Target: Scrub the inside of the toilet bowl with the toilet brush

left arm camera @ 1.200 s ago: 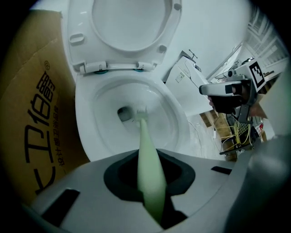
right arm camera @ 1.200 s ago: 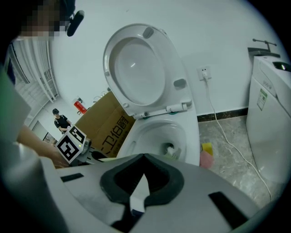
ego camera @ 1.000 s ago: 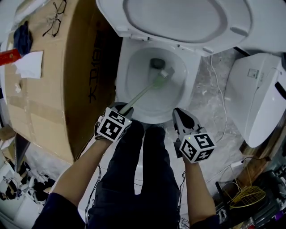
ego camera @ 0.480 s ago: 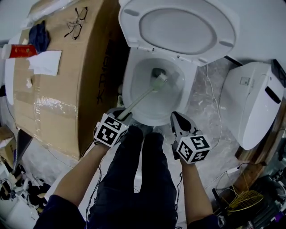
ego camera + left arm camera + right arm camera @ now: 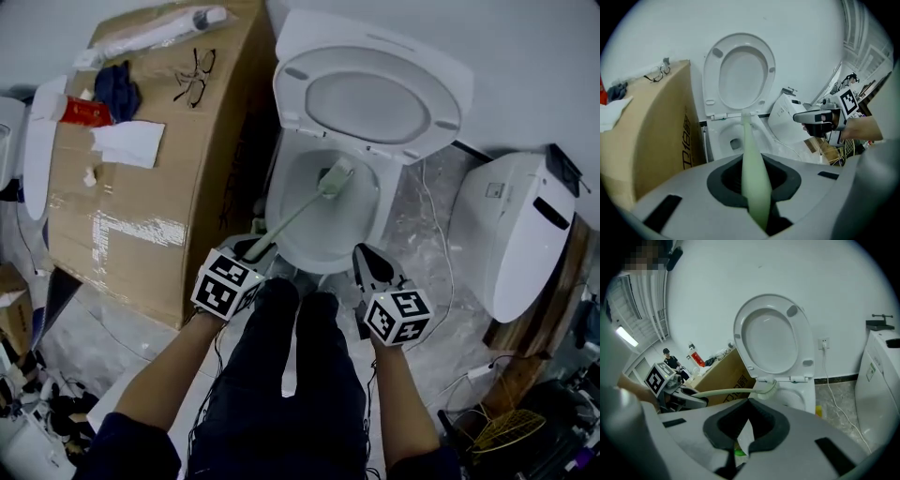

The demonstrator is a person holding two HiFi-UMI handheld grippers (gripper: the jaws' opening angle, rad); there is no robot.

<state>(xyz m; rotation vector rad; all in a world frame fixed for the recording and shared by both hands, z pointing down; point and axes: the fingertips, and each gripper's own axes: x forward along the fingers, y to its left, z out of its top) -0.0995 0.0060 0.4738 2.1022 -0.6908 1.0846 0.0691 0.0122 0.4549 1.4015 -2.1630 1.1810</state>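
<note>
Toilet brush (image 5: 300,211) raised, left tongs (image 5: 251,247) gripping

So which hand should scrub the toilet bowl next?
Left. The left tool is shut on the toilet brush handle, and the brush head is over the toilet bowl. The right tool is shut near the bowl's front rim and holds no brush.
</note>
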